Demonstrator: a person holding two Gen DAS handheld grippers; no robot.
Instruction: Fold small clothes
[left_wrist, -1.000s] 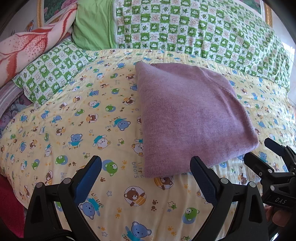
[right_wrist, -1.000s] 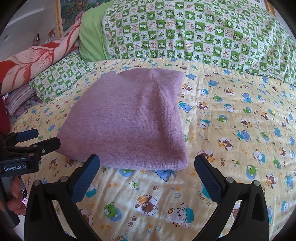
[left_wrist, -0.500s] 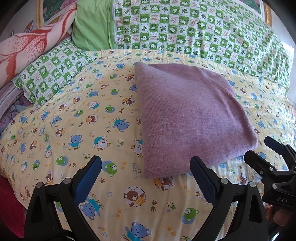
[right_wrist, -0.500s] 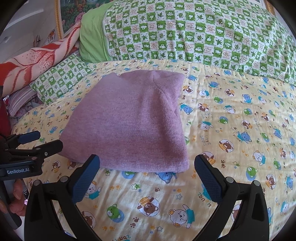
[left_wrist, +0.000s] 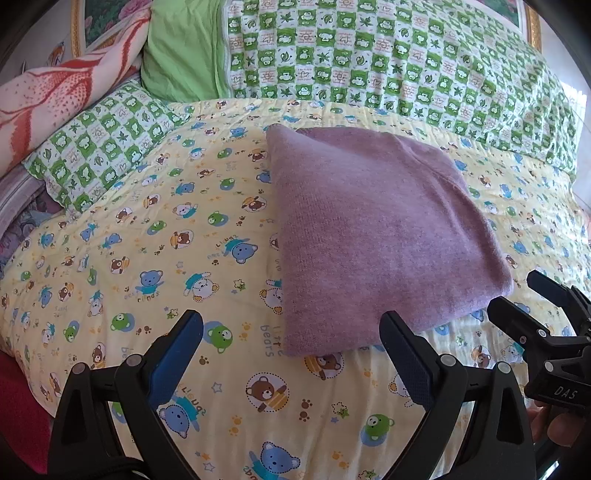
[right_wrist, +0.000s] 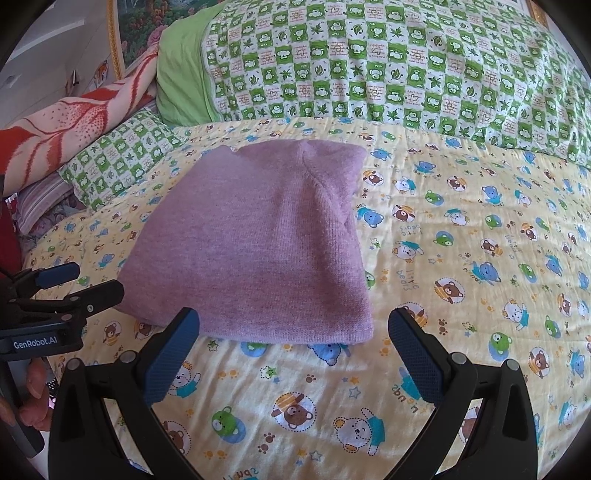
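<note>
Lying folded flat on the bed's bear-print sheet (left_wrist: 166, 236), the purple knit garment (left_wrist: 373, 236) sits at 12 o'clock from both claws. The left claw (left_wrist: 291, 343) is spread wide and empty, just short of the garment's near edge. The right claw (right_wrist: 293, 334) is likewise spread, holding nothing. Green checked pillows (right_wrist: 369, 62) line the far side.

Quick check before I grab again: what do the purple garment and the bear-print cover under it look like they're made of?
Purple garment: seems a soft knit, wool or acrylic; fine ribbed rows and a fuzzy matte surface show, fibre can't be told. Bear-print cover: looks like thin printed cotton, lightly quilted; matte, with small puckers and wrinkles.
</note>
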